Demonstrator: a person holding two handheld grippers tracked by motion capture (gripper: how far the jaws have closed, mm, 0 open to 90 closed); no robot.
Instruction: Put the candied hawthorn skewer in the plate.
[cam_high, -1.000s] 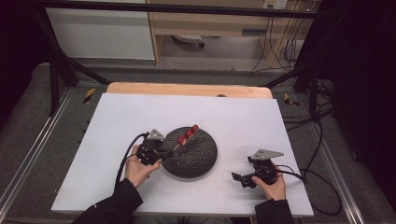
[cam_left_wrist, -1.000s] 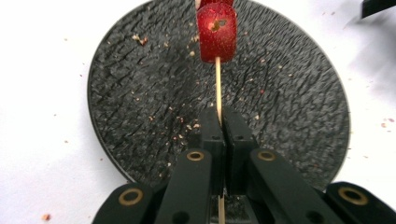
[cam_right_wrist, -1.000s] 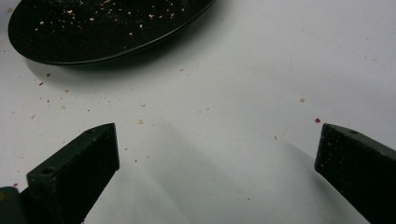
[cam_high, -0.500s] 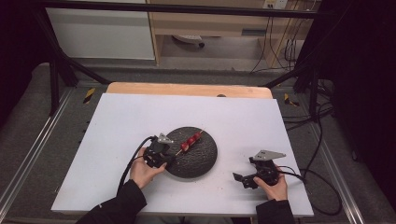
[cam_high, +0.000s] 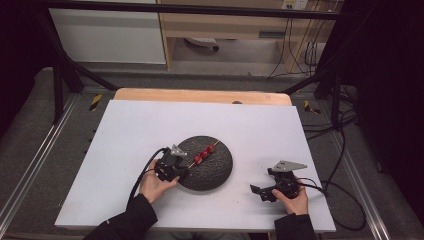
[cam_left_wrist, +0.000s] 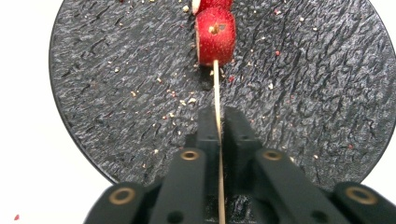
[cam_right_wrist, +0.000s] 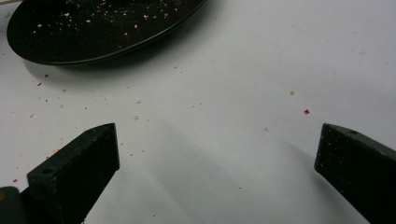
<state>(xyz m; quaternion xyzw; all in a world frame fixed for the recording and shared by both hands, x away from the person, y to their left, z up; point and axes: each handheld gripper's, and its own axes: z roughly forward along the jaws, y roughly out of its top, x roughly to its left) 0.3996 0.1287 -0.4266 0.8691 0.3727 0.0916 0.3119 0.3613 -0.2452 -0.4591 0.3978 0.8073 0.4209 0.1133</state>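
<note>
Two claws work here: the left claw (cam_left_wrist: 218, 122), just loosening around the skewer (cam_left_wrist: 217, 93) lying on the black plate (cam_high: 220, 172), should retreat straight back, while the right claw (cam_right_wrist: 217, 154) rests wide open and empty beside that plate.

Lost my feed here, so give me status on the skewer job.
Left gripper jaws just easing open, skewer stick between them. Skewer lying on dark plate. Right gripper open, resting on table. Nothing in the way.
</note>
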